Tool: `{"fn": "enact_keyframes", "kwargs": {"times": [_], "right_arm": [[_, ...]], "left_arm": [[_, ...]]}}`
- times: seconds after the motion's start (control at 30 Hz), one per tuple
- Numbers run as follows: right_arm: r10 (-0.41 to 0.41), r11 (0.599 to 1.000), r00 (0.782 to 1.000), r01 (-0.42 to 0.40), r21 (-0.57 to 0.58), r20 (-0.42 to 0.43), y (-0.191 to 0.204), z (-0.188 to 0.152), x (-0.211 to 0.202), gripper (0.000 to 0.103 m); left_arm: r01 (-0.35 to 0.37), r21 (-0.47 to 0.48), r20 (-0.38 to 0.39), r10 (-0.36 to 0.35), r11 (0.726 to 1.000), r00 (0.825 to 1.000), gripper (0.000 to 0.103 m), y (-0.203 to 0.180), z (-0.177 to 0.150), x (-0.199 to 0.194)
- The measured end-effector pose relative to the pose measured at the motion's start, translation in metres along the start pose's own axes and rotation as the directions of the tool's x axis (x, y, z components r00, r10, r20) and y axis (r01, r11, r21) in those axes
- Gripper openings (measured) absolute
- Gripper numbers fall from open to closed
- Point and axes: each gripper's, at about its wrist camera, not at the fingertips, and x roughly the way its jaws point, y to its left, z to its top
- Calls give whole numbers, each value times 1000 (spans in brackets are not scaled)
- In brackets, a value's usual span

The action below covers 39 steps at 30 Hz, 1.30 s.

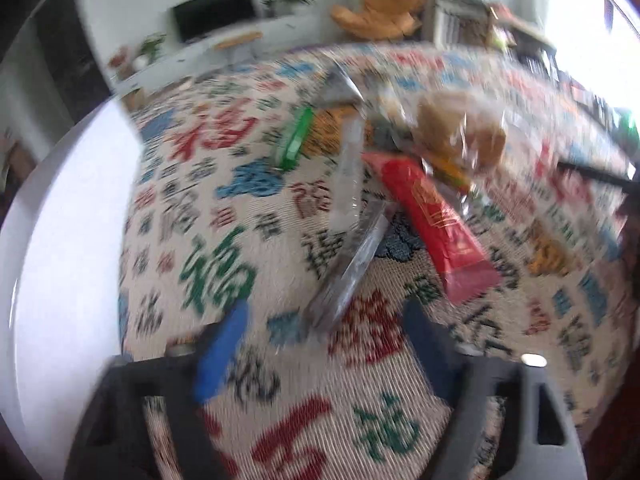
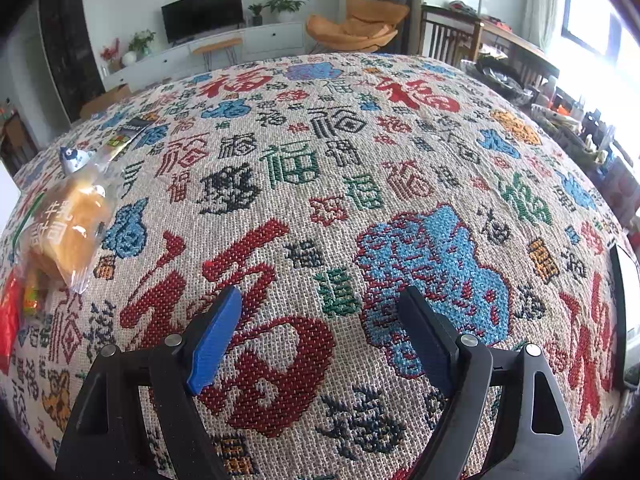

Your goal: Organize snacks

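Observation:
In the blurred left wrist view a pile of snacks lies on the patterned tablecloth: a red packet, a silver wrapper, a clear stick pack, a green packet and a bagged bread roll. My left gripper is open and empty just short of the silver wrapper. My right gripper is open and empty over bare cloth. The bagged bread roll and a red packet sit at that view's far left.
A large white plate or tray lies at the left of the left wrist view. A dark snack packet lies behind the bread. A white object sits at the table's right edge. Chairs and clutter stand beyond the far edge.

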Motion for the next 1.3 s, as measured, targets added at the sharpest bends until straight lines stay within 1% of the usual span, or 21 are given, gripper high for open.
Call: {"fn": "enact_keyframes", "kwargs": {"times": [0.03, 0.07, 0.1, 0.2, 0.23, 0.27, 0.37, 0.43, 0.5, 0.53, 0.57, 0.63, 0.67, 0.7, 0.73, 0.8, 0.83, 0.93, 1.0, 1.07, 1.3], "right_arm": [[0, 1000, 1000, 0, 0, 0, 0, 0, 0, 84], [0, 1000, 1000, 0, 0, 0, -1, 0, 0, 84], [0, 1000, 1000, 0, 0, 0, 0, 0, 0, 84], [1, 1000, 1000, -1, 0, 0, -1, 0, 0, 84], [1, 1000, 1000, -1, 0, 0, 0, 0, 0, 84], [1, 1000, 1000, -1, 0, 0, 0, 0, 0, 84], [1, 1000, 1000, -1, 0, 0, 0, 0, 0, 84], [1, 1000, 1000, -1, 0, 0, 0, 0, 0, 84], [1, 1000, 1000, -1, 0, 0, 0, 0, 0, 84], [1, 1000, 1000, -1, 0, 0, 0, 0, 0, 84], [1, 1000, 1000, -1, 1, 0, 0, 0, 0, 84], [2, 1000, 1000, -2, 1, 0, 0, 0, 0, 84], [2, 1000, 1000, -2, 1, 0, 0, 0, 0, 84], [2, 1000, 1000, -2, 1, 0, -1, 0, 0, 84], [3, 1000, 1000, -3, 2, 0, 0, 0, 1, 84], [2, 1000, 1000, -2, 1, 0, 0, 0, 0, 84], [2, 1000, 1000, -2, 1, 0, 0, 0, 1, 84], [2, 1000, 1000, -2, 1, 0, 0, 0, 1, 84], [2, 1000, 1000, -2, 1, 0, 0, 0, 1, 84], [3, 1000, 1000, -3, 2, 0, 0, 0, 1, 84], [3, 1000, 1000, -3, 2, 0, 0, 0, 1, 84]], "left_arm": [[6, 26, -41, -5, 1000, 999, 52, -2, 6, 13], [37, 16, -19, -36, 999, 999, 46, 1, 11, 15], [73, -19, -18, -74, 997, 997, 37, 6, 17, 19], [165, -117, -25, -169, 979, 985, 20, 16, 20, 21], [196, -146, -25, -201, 970, 979, 19, 18, 17, 18], [203, -172, -26, -211, 964, 977, 19, 18, 12, 15], [179, -307, -6, -190, 935, 982, 18, 24, -16, -3], [152, -404, 23, -157, 902, 987, 19, 30, -38, -16], [124, -437, 55, -111, 891, 992, 19, 33, -49, -24], [103, -434, 72, -79, 895, 994, 19, 34, -50, -25], [85, -427, 75, -58, 900, 995, 21, 34, -49, -22], [72, -400, 62, -51, 914, 997, 37, 35, -43, -10], [81, -382, 89, -50, 921, 995, 46, 34, -41, -8], [66, -362, 105, -30, 930, 994, 61, 33, -38, -6], [15, -346, 94, 18, 938, 995, 66, 34, -36, -2], [-37, -299, 98, 69, 954, 993, 70, 33, -32, 5], [-47, -282, 97, 78, 958, 992, 72, 32, -31, 6], [-28, -280, 102, 59, 960, 993, 78, 35, -31, 8], [-14, -257, 93, 39, 966, 995, 94, 33, -30, 10], [-7, -223, 74, 24, 975, 997, 103, 29, -28, 14], [-6, -223, 73, 23, 975, 997, 103, 27, -27, 15]]}}
